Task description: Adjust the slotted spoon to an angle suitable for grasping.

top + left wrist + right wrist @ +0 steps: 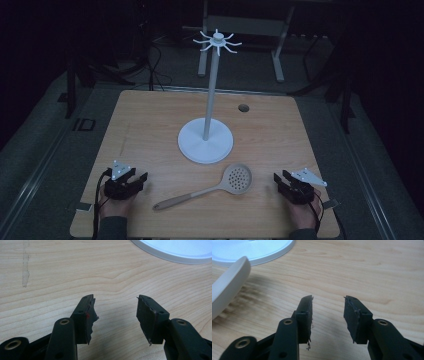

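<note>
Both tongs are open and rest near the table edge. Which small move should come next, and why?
Probably move the right tongs left toward the skimmer spoon. Its head lies closest to them, and both the right and left tongs are open and hold nothing. The hook stand is bare.

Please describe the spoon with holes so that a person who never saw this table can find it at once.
Start at the white stand in the middle of the wooden table. Just in front of its round base lies the skimmer spoon, between the two claws. Its round, perforated bowl sets it apart.
</note>
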Motion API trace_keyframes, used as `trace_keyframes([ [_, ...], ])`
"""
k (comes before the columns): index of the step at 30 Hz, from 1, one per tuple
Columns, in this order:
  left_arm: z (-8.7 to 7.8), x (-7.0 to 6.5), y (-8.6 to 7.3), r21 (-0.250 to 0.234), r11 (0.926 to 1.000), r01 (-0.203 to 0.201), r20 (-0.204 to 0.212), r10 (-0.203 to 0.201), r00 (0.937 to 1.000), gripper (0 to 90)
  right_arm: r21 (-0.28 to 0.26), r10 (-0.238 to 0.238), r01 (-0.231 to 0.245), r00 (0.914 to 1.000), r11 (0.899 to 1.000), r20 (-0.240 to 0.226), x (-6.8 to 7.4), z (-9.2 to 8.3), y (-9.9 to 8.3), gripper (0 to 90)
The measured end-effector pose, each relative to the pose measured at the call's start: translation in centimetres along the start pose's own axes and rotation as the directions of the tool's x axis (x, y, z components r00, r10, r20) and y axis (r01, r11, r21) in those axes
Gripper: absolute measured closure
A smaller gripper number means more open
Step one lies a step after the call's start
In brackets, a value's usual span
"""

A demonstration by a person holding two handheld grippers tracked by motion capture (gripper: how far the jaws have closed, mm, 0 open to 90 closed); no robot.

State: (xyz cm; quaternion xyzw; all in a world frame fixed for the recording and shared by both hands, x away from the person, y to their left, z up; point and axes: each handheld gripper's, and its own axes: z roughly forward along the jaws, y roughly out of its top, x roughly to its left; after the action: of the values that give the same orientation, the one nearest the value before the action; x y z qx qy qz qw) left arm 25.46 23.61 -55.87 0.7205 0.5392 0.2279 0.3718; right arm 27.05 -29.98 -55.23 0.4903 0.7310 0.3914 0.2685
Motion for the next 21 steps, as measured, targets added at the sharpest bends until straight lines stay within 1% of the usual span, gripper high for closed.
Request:
trace_keyframes([
  [1, -0.1, 0.0, 0.0, 0.001, 1.0, -0.002, -0.001, 0.002, 1.0, 49.1, -0.004, -0.01, 0.01, 0.9999, 1.0, 0.006, 0.1, 0.0, 0.0, 60.2],
  [2, -0.1, 0.0, 0.0, -0.001, 1.0, -0.001, -0.003, 0.001, 1.0, 49.1, -0.005, -0.008, 0.008, 1.0, 1.0, 0.006, 0.2, -0.1, 0.1, 61.6],
  [4, -0.1, 0.0, 0.0, -0.003, 1.0, -0.002, -0.005, 0.002, 1.0, 49.1, -0.008, -0.005, 0.005, 1.0, 1.0, -0.001, 0.3, -0.2, 0.1, 62.3],
  [6, -0.2, 0.1, 0.0, -0.01, 0.9999, 0.003, -0.005, -0.003, 1.0, 49.1, -0.03, 0.0, 0.0, 0.9999, 1.0, -0.014, 0.5, -0.6, 0.6, 67.7],
  [7, -0.2, 0.1, 0.0, -0.011, 0.9999, 0.005, -0.007, -0.005, 1.0, 49.1, -0.03, 0.0, 0.0, 0.9999, 1.0, -0.014, 0.5, -0.6, 0.6, 67.7],
  [8, -0.3, 0.1, 0.0, -0.008, 1.0, 0.0, -0.012, 0.0, 0.9999, 49.1, -0.045, -0.017, 0.015, 0.9992, 0.999, -0.037, 0.8, -0.9, 1.1, 73.9],
  [12, -0.2, 0.0, 0.0, -0.004, 1.0, -0.006, -0.011, 0.006, 0.9999, 49.2, -0.054, -0.06, 0.056, 0.9964, 0.997, -0.061, 1.3, -1.2, 2.0, 88.3],
  [15, -0.3, 0.0, 0.0, -0.004, 1.0, -0.003, -0.011, 0.003, 0.9999, 49.4, -0.053, -0.071, 0.067, 0.9945, 0.996, -0.077, 1.8, -1.0, 2.6, 89.8],
  [19, -0.3, 0.1, 0.0, -0.002, 1.0, -0.003, -0.009, 0.003, 1.0, 49.6, -0.051, -0.107, 0.102, 0.9896, 0.993, -0.096, 2.7, -0.5, 3.2, 90.0],
  [21, -0.3, 0.1, 0.0, -0.001, 1.0, -0.004, -0.008, 0.004, 1.0, 49.6, -0.046, -0.126, 0.122, 0.9858, 0.992, -0.111, 3.1, -0.3, 3.6, 89.9],
])
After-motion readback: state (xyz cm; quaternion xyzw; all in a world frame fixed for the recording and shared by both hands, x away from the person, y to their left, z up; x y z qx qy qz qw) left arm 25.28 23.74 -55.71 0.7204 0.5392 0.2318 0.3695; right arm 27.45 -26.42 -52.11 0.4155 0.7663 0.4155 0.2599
